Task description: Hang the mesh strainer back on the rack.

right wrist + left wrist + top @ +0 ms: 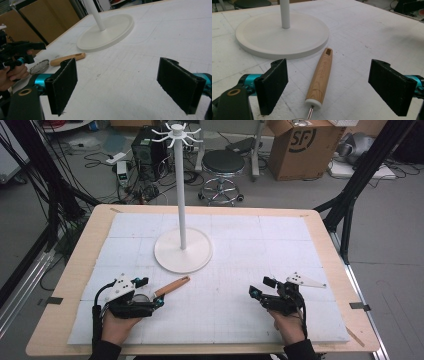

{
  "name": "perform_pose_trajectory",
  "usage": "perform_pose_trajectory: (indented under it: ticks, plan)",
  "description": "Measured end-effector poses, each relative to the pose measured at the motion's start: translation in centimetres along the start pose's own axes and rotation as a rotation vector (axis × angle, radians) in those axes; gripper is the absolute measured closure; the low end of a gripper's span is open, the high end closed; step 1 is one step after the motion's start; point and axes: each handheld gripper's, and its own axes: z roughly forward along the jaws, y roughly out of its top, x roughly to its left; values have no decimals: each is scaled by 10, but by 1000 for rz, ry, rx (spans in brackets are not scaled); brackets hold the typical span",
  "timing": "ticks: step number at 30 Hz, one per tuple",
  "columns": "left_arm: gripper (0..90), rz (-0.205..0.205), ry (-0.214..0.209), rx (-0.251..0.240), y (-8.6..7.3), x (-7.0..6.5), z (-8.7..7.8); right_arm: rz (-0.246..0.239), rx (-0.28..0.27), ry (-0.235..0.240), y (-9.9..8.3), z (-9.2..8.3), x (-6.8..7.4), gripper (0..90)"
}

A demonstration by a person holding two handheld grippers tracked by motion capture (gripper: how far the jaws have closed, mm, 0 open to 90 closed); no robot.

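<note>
Jaws of the left gripper (329, 87) stand wide apart, with the strainer (320, 78) lying on the mat between them, touching neither. Its wooden handle points away from that gripper toward the stand (282, 35), whose round base sits just beyond the handle's tip. The mesh bowl lies nearest the gripper, seen in the right gripper view beside the left hand (10, 75). The right gripper (125, 87) is also wide open, holding nothing, over bare mat (235, 310), well apart from the strainer, which lies off to its left. The stand is ahead of it and to its left.
</note>
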Motion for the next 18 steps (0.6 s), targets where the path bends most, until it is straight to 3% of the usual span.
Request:
perform_pose_trajectory:
  ticks: [3, 8, 12, 15, 18]
  plan:
    - [172, 21, 15, 34, 8, -5, 6, -17, 0, 2, -2, 0, 0, 160]
    - [194, 40, -34, 104, 18, -10, 20, 1, 12, 6, -6, 1, -4, 159]
    - [233, 97, -41, 203, 18, -12, 30, 5, -7, 11, -5, -2, -4, 159]
    - [247, 143, -19, 263, 20, -12, 36, 5, -11, 8, -5, -3, -5, 159]
    - [244, 130, -24, 270, 24, -8, 38, 11, -14, 6, -5, -4, -4, 159]
